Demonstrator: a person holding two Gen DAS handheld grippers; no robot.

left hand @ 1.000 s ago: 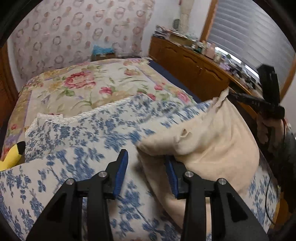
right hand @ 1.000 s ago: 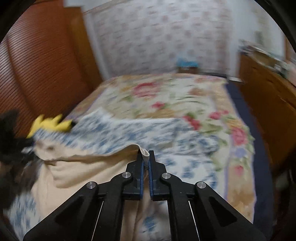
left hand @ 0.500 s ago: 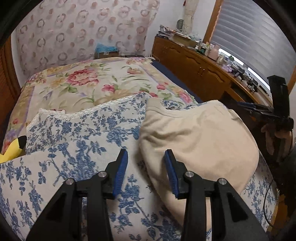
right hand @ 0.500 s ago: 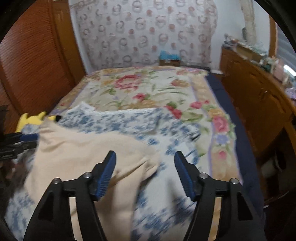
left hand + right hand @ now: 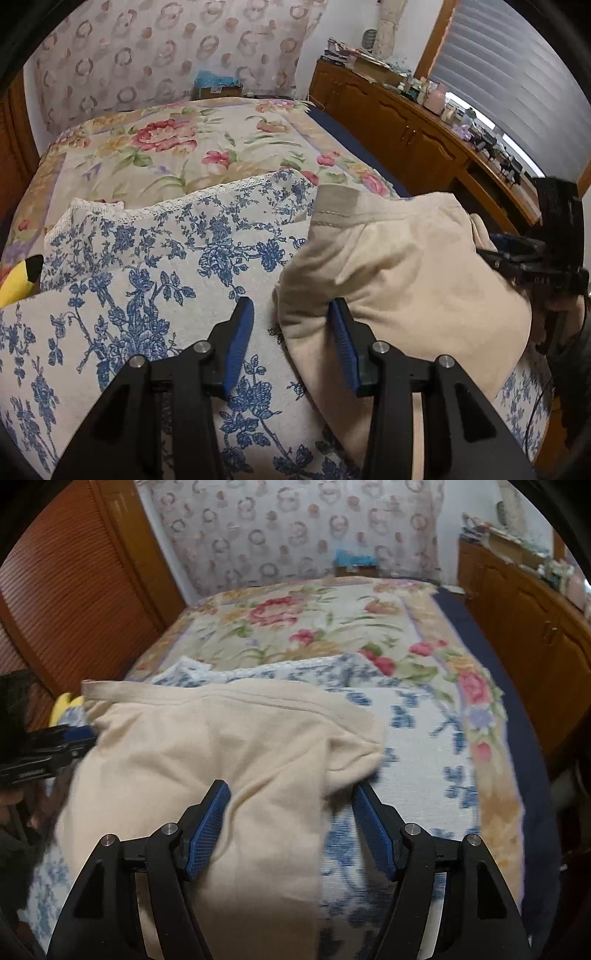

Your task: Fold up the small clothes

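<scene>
On the blue-flowered cover (image 5: 122, 295) lies the cream garment (image 5: 406, 280), long axis running away from both tongs. Left tongs (image 5: 291, 332) gape empty at its left edge; right tongs (image 5: 291, 812), wide open, straddle its right fold, likely nearer.

Dim, warm indoor lighting throughout. Cool daylight entering through slatted blinds (image 5: 517, 85) at upper right of left wrist view, overexposed along lower gap. Soft shadow beneath cream garment (image 5: 406, 273); dark shading over its near fold in right wrist view. Strong fisheye curvature and black vignette at corners. Left view fairly sharp; right view motion-blurred, most visibly across blue floral cloth (image 5: 417, 753) and bedspread (image 5: 317, 620).
</scene>
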